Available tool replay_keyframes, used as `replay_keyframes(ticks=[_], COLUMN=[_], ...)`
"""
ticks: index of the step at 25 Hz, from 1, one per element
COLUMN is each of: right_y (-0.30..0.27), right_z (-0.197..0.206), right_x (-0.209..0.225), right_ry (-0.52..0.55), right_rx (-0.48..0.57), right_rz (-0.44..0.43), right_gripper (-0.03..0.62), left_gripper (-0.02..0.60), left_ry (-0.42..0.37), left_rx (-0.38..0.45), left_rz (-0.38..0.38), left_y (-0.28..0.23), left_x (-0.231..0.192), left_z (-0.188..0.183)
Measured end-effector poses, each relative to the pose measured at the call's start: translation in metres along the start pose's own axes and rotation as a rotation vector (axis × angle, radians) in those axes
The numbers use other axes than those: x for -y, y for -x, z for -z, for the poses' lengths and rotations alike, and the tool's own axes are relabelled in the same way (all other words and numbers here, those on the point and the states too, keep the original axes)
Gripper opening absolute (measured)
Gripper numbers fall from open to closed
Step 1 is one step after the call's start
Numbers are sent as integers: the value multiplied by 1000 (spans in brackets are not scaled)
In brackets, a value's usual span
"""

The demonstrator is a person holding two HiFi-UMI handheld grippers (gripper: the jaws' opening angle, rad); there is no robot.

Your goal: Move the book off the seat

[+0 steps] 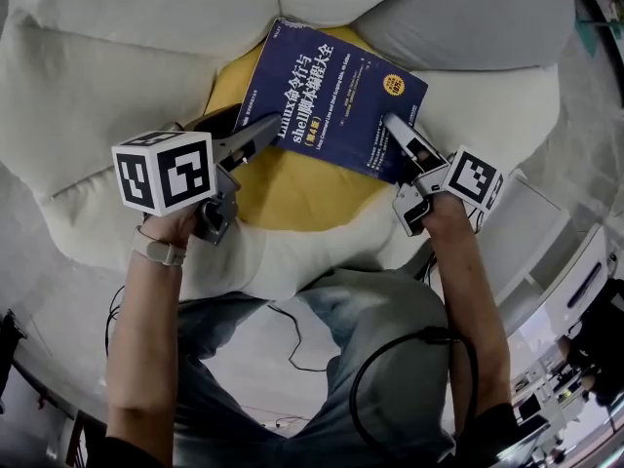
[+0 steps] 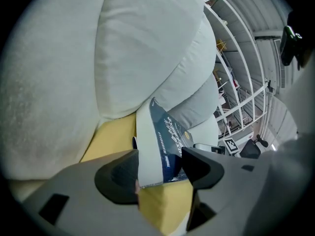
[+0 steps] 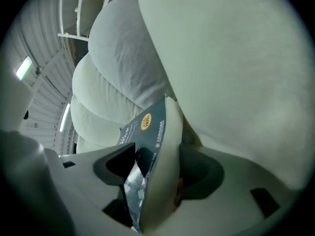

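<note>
A thick dark-blue book [image 1: 336, 91] with white and yellow print lies tilted on the round yellow seat cushion [image 1: 292, 188] of a cream padded chair [image 1: 117, 57]. My left gripper [image 1: 249, 130] holds the book's near left corner; in the left gripper view the book [image 2: 167, 136] fills the gap between the jaws of that gripper [image 2: 160, 168], its white page block against one pad and its cover against the other. My right gripper [image 1: 395, 130] grips the near right corner. In the right gripper view the book [image 3: 147, 127] stands edge-on, pressed between the two pads of the right gripper [image 3: 150, 166].
A grey cushion [image 1: 468, 18] lies at the chair's back right, just behind the book. The person's legs in jeans [image 1: 370, 359] and a black cable [image 1: 409, 344] are below the seat. A white rack [image 2: 241, 92] stands beyond the chair.
</note>
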State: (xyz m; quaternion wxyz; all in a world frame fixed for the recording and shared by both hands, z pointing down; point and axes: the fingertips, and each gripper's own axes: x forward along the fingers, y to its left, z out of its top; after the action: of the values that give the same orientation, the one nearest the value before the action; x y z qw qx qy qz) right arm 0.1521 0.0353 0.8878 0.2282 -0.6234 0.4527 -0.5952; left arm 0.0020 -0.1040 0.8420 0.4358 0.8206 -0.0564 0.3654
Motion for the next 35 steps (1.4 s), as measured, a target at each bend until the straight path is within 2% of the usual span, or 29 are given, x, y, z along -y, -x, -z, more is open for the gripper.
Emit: replay_keyframes(ticks=[3,7,12,15,19,20,23,28,32,35], right_y=[6,12,17,11,-4,-6,-4,9,16,18], right_z=[-1,-7,-10,-12,-1,1,4,-1,-9,-10], right_x=[-2,0,1,7,11,12,10,-7,-9,-10], right_ry=[-79,-170,-294,-340,-330,-333,-377,-345,-336,-334], right_rx=[11,39,29,44,30,26,11,29,158,174], right_rz=[-34,-81,-163,-118,-55,-55,-94,-143,-159,-153], right_gripper=[271,238,205,206,247,250,247,213,196,192], left_gripper=[275,253,247,244,206,201,201,201,192,192], left_ry=[34,147,197,222,398,416,413,353,413,436], left_rx=[-25,-36,-45,-58,24,48,78,46,77,99], left_rz=[16,83,120,134,242,262,263,168,219,245], left_y=[2,5,6,5,11,13,14,15,13,13], left_x=[1,1,1,-1,3,3,2,-5,-1,1], left_z=[-1,0,-1,1,-5,-8,-13,-10,-10,-10])
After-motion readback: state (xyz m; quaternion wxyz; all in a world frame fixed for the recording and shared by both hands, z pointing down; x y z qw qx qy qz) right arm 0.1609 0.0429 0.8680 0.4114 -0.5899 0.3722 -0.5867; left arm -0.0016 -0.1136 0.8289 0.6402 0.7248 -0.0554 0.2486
